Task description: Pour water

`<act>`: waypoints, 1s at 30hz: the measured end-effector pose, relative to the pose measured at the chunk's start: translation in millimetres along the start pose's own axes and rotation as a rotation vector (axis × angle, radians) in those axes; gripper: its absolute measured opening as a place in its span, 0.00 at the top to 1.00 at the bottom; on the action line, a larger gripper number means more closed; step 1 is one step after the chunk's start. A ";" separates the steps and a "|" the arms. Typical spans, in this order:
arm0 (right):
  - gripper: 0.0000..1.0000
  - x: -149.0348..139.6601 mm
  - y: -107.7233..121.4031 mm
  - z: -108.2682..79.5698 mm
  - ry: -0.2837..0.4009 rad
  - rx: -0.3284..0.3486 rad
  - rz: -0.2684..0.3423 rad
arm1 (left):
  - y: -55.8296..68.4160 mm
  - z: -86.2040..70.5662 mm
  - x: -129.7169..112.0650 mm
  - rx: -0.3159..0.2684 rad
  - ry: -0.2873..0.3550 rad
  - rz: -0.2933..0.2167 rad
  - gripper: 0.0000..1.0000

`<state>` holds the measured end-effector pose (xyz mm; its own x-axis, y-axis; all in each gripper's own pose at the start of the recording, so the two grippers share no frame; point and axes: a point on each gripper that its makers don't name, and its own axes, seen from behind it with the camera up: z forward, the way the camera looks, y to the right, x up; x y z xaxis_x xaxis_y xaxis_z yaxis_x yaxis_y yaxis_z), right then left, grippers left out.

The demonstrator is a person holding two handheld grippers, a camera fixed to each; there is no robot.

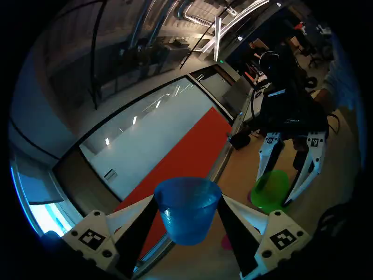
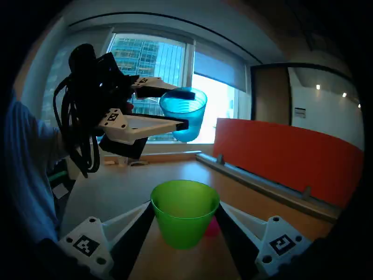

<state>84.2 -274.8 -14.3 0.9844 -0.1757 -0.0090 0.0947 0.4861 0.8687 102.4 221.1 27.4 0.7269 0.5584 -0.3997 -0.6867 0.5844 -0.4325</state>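
Wooden desk [image 2: 112, 191] runs under both tools, with a red panel [image 2: 289, 149] along its far edge at 3 o'clock in the right gripper view. Left tongs [image 2: 189, 109], held high at 11 o'clock there, pinch a blue cup [image 2: 195, 112] from both sides. Right tongs [image 2: 185, 210] clamp a green cup [image 2: 185, 221] at 6 o'clock, low by the desk. A small pink thing [image 2: 212, 227] lies just behind the green cup, at 5 o'clock.

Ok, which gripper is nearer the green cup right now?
Right. The right gripper is shut on the green cup, one finger on each side. The left gripper is higher up, apart from it, holding the blue cup.
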 end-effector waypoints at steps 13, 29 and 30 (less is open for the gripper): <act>0.09 -2.8 -4.6 3.2 -0.002 0.011 0.003 | -1.1 7.0 17.6 0.004 0.022 0.118 0.14; 0.09 -0.3 -7.1 8.4 0.004 0.019 0.006 | 1.1 14.0 35.7 0.012 0.040 0.262 0.14; 0.09 -0.1 -7.0 8.2 0.005 0.019 0.007 | 1.4 14.3 36.2 0.012 0.040 0.268 0.14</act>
<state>82.2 -285.3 -16.3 0.9857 -0.1686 -0.0055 0.0854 0.4707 0.8782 127.6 250.5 23.9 0.5185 0.6705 -0.5306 -0.8546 0.4257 -0.2973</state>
